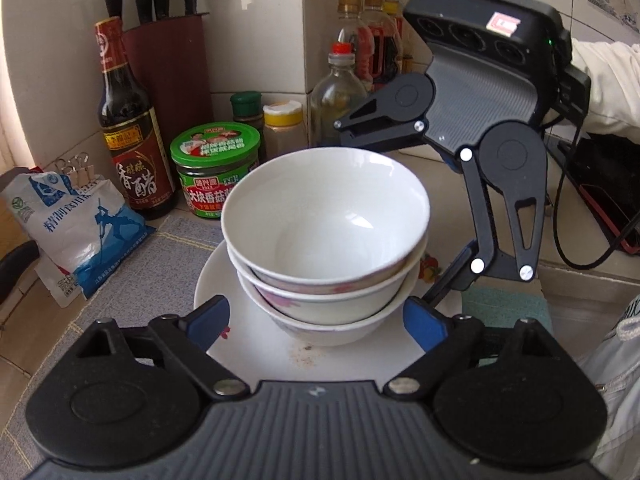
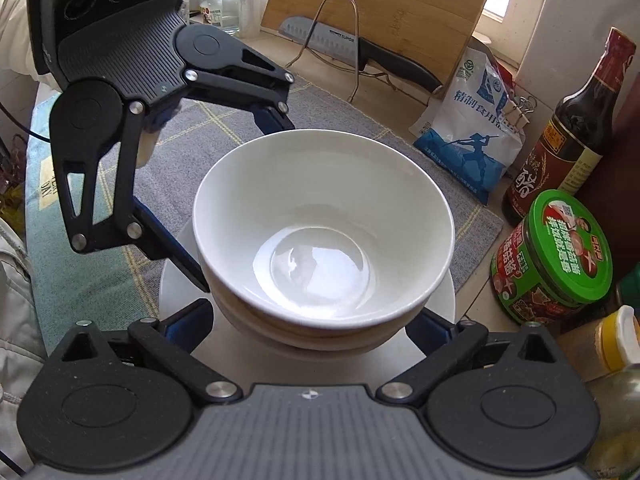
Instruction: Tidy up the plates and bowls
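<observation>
With three white bowls (image 1: 326, 236) nested on the white plate (image 1: 280, 352) atop the grey mat (image 1: 132, 292), your left gripper (image 1: 316, 318) and right gripper (image 2: 304, 326) both stand wide open around the stack, holding nothing. Pull either one back carelessly and a blue pad could clip a rim, likely tipping the slightly crooked stack toward the mushroom-sauce jar (image 1: 216, 168).
</observation>
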`<act>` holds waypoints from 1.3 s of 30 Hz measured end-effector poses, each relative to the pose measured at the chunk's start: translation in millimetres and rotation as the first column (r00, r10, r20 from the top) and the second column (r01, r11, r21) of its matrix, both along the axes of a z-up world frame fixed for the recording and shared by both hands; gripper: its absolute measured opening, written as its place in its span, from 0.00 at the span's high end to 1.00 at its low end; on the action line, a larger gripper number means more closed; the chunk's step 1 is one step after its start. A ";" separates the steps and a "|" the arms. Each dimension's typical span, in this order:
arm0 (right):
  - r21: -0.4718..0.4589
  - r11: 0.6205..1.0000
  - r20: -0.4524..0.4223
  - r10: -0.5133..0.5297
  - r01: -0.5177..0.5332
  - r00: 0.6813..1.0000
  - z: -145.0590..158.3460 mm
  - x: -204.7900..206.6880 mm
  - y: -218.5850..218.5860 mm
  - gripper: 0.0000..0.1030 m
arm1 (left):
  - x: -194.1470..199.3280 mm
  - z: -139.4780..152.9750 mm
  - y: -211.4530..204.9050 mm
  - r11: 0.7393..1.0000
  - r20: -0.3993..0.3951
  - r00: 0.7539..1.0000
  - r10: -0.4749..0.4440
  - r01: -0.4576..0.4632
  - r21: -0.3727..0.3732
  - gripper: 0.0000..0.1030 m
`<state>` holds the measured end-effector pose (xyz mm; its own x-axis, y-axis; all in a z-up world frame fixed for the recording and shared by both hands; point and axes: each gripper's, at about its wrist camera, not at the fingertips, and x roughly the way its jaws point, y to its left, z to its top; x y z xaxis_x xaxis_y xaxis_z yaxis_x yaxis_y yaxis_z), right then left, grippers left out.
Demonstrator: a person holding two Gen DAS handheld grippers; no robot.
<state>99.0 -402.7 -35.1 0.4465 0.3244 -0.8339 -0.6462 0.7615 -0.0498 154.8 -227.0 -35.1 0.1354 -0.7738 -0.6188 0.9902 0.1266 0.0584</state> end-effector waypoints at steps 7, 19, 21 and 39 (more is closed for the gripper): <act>-0.069 0.980 0.045 -0.182 0.185 0.982 11.9 -33.8 25.8 0.00 | -28.7 25.5 59.8 0.978 0.047 0.992 0.119 -0.109 -0.176 0.01; -0.018 0.778 0.229 -0.608 0.628 0.760 40.5 -114.1 113.4 0.00 | -71.3 31.0 127.6 0.947 0.059 0.957 0.283 -0.269 -0.177 0.00; 0.029 0.731 0.250 -0.666 0.682 0.703 46.5 -125.1 126.0 0.00 | -76.0 32.7 136.0 0.936 0.037 0.949 0.312 -0.300 -0.184 0.01; 0.168 0.354 0.208 -0.925 0.920 0.318 72.4 -163.4 154.4 0.00 | -92.8 59.5 147.9 0.839 -0.071 0.840 0.538 -0.542 -0.049 0.01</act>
